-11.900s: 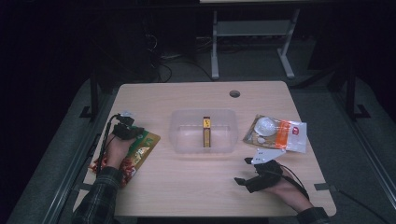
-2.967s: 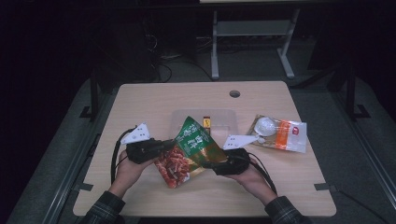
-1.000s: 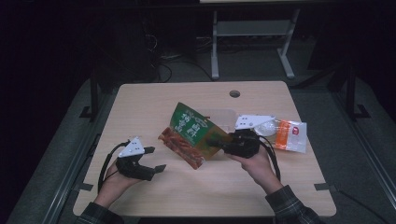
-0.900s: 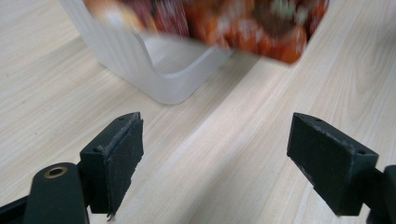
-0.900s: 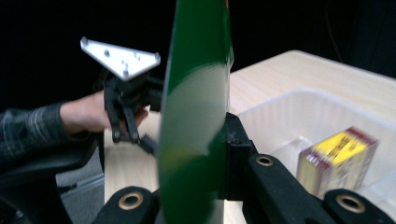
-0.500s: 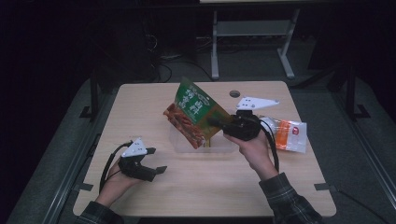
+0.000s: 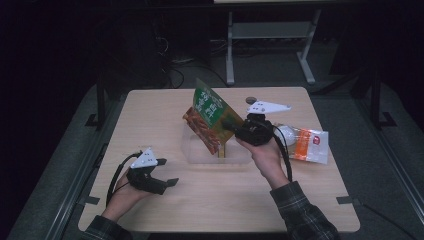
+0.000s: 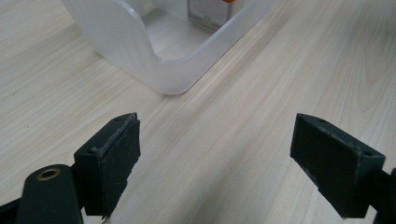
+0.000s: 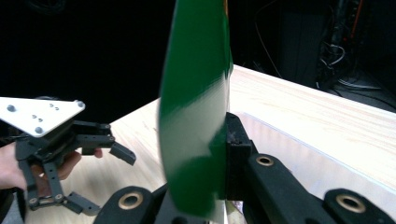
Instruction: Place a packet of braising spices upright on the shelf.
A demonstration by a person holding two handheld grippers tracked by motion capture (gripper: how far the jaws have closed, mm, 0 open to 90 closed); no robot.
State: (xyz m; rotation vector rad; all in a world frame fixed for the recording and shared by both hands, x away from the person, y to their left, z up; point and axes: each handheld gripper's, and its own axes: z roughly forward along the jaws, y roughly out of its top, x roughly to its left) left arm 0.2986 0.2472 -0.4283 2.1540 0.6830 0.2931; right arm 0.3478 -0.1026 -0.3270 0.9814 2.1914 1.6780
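- Pinching the green snack pouch point(image 7: 210, 120) by its right edge, the right claw point(image 7: 231, 125) holds it in the air above the clear plastic bin point(image 7: 195, 150) at the middle of the surface point(image 7: 150, 115); in the right gripper view the pouch point(image 9: 196, 121) stands edge-on, clamped tight between the black pads.
- Flat and glossy, the pouch is tilted with its top corner leaning away from the person; its upper part is green and its lower part shows a reddish-brown picture of food.
- White characters run down the green part of the pouch, too small to read.
- Inside the bin, under the pouch, a narrow yellowish box point(image 7: 223, 149) lies on the bottom.
- Just right of the right hand point(image 7: 262, 155) lies a second packet point(image 7: 307, 145), clear at one end with something white and round inside, orange and white at the other, with a small red label that cannot be read.
- The left claw point(image 7: 167, 172) rests low over the near left of the surface, jaws spread wide with nothing between them; its own camera shows bare wood and a corner of the bin point(image 8: 140, 51).
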